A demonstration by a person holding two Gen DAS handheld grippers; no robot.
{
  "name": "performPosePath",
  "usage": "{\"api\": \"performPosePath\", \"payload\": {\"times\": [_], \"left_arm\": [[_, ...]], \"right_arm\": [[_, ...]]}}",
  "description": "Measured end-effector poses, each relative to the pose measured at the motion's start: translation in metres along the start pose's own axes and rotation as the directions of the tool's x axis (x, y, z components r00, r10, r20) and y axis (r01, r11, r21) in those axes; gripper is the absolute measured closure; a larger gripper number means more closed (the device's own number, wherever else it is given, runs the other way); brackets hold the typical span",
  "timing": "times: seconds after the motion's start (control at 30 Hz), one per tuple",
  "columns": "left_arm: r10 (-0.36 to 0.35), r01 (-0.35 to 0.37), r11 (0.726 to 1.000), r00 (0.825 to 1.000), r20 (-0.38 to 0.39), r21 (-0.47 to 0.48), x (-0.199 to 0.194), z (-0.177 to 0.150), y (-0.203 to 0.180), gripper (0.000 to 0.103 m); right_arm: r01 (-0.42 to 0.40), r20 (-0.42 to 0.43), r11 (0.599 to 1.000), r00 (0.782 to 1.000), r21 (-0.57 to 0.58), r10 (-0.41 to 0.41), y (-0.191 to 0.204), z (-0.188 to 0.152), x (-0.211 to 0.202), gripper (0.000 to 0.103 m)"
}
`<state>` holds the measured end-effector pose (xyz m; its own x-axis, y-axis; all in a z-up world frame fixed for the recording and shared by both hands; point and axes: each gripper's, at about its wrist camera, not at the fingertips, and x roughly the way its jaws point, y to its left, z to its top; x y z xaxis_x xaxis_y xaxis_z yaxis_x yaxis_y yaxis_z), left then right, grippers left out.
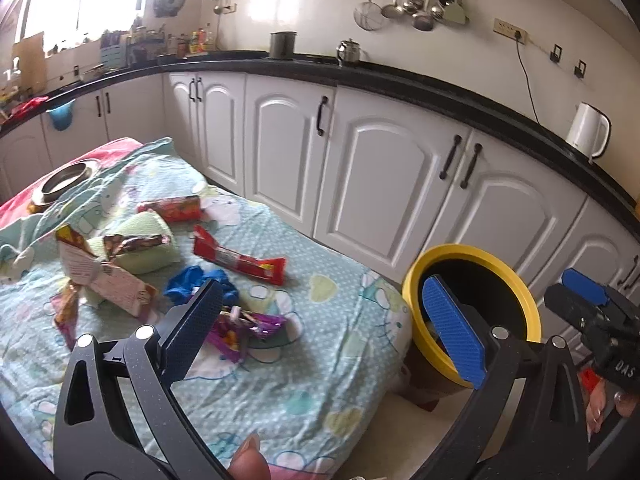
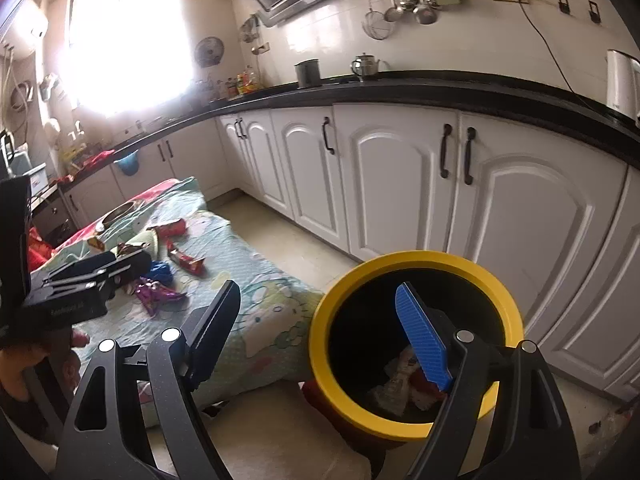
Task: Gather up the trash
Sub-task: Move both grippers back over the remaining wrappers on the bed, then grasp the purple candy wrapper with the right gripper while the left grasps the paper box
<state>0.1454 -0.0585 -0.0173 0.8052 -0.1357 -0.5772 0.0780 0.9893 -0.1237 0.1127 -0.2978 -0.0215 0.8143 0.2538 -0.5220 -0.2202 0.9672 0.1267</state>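
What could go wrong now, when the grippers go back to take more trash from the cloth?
1. The purple wrapper lies flat on the loose patterned cloth; the open left gripper might pinch cloth with it.
2. The blue crumpled piece sits right behind the wrapper, so a grab may catch both.
3. The yellow-rimmed bin stands close to the cloth's edge under the open right gripper; a low swing could knock it.

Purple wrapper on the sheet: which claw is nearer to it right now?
Left. The left claw stands open just above the purple wrapper; the right claw stands open off the bed, over the yellow bin.
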Motion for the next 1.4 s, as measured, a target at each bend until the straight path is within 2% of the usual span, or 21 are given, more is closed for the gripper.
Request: {"api": "performPosePath", "payload": {"times": [0.8, 1.0, 1.23, 1.4], "left_arm": [[0.142, -0.131, 0.981, 0.988, 0.069, -0.144, -0.028, 0.006, 0.088, 0.011], [0.176, -0.159, 0.966, 0.982, 0.070, -0.204, -0.033, 0.006, 0.118, 0.011], [0.231, -0.203, 0.935, 0.971, 0.065, -0.290, -0.039, 0.003, 0.163, 0.011], [0.254, -0.222, 0.918, 0.966, 0.056, -0.328, -0.041, -0.002, 0.186, 0.011]], "right_arm": [[-0.160, -0.056, 0.976, 0.987, -0.146, 0.154, 0.092, -0.001, 0.026, 0.025], [-0.213, -0.090, 0.960, 0.976, -0.181, 0.199, 0.120, 0.001, 0.040, 0.025], [-0.268, -0.146, 0.939, 0.960, -0.215, 0.240, 0.149, 0.000, 0.068, 0.026], [-0.290, -0.195, 0.925, 0.949, -0.246, 0.246, 0.165, -0.001, 0.088, 0.034]]}}
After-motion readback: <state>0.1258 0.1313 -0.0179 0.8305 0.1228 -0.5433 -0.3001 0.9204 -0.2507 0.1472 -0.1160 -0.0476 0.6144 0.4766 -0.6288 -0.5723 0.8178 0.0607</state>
